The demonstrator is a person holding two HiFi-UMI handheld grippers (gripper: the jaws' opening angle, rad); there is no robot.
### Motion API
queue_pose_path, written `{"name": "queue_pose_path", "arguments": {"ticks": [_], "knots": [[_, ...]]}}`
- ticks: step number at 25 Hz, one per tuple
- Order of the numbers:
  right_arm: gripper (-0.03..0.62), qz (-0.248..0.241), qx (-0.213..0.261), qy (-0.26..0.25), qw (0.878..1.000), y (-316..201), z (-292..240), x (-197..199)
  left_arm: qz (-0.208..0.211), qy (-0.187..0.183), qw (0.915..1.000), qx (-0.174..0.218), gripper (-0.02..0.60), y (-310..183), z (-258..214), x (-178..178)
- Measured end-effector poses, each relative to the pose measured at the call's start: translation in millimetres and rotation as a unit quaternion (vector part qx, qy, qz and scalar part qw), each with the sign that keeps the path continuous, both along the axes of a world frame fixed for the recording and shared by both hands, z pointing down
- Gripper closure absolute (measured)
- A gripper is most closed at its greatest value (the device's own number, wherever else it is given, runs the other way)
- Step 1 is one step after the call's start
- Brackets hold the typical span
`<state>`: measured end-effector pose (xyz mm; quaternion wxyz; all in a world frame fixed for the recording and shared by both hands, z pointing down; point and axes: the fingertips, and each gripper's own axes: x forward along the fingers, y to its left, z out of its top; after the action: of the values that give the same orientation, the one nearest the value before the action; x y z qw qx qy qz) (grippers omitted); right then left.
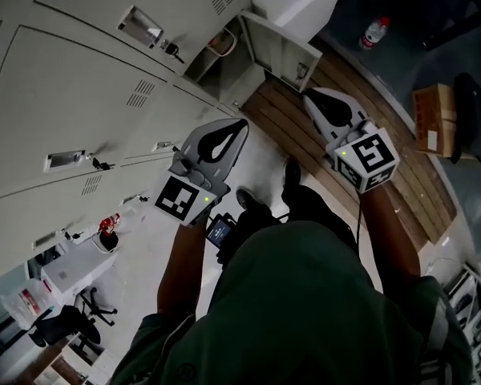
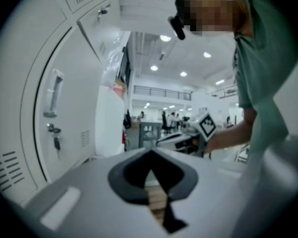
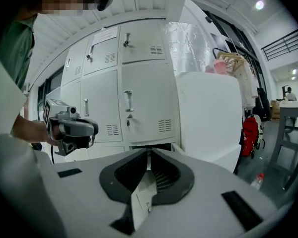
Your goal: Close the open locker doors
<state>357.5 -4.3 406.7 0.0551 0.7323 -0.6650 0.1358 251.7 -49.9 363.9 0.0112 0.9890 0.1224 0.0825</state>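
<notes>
locker door [image 1: 282, 52]: pale grey | swung open | bottom row | neighbouring doors [image 1: 72, 95]: shut

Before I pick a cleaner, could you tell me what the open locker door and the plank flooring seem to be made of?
The open locker door looks like painted sheet metal, pale grey, matte: thin folded edges suggest it. The plank flooring seems brown wood or wood-look board, with parallel seams.
</notes>
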Motion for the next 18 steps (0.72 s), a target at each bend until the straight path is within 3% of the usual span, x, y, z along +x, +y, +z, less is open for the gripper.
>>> {"name": "queue_pose_path", "arguments": {"ticks": [7,18], "knots": [[0.569,0.011,-0.01,-0.002,1.0,7.5,44.0,68.5,0.005,-0.026,0.9996,-0.011,0.578,3.6,39.8,54.6],[0.569,-0.033,-0.072,0.009,0.997,-0.8,129.2,133.6,0.007,-0.073,0.9966,-0.038,0.578,0.6,116.7,119.9]]}}
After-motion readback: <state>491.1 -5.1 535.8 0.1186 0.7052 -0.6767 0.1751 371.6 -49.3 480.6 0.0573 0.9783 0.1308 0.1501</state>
